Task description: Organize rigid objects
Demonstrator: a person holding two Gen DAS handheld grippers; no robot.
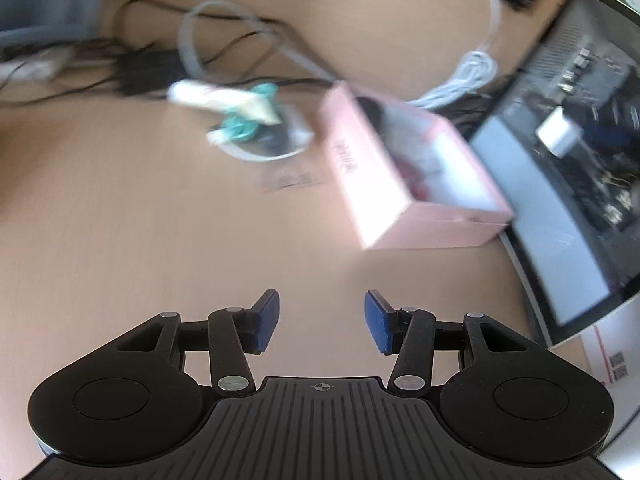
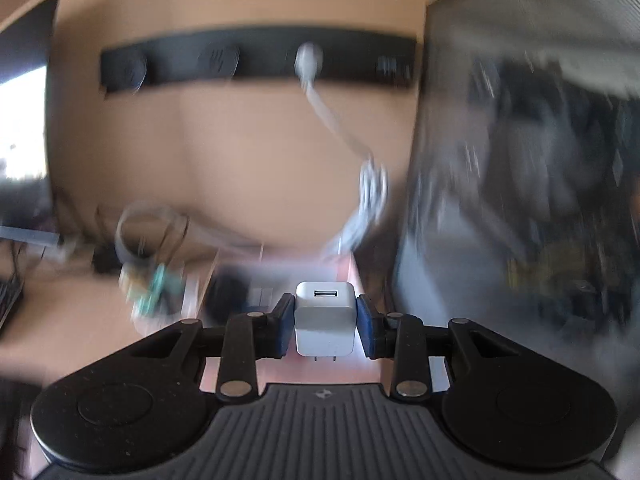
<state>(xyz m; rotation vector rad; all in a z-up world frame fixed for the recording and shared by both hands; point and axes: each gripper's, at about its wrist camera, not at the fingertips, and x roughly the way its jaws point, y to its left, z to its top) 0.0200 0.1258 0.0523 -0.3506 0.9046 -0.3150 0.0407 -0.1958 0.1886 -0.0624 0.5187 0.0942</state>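
One white USB charger (image 2: 325,318) pinched between right gripper (image 2: 325,324) pads.
Left gripper (image 1: 322,320) half open, empty, over tan desk (image 1: 120,220); one open pink box (image 1: 400,176) far right.

Smooth white plastic charger (image 2: 325,320)

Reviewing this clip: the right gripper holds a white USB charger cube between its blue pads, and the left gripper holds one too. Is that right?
Not quite. The left gripper is open and holds nothing, as the left wrist view shows. The right gripper does hold the white USB charger cube between its blue pads.
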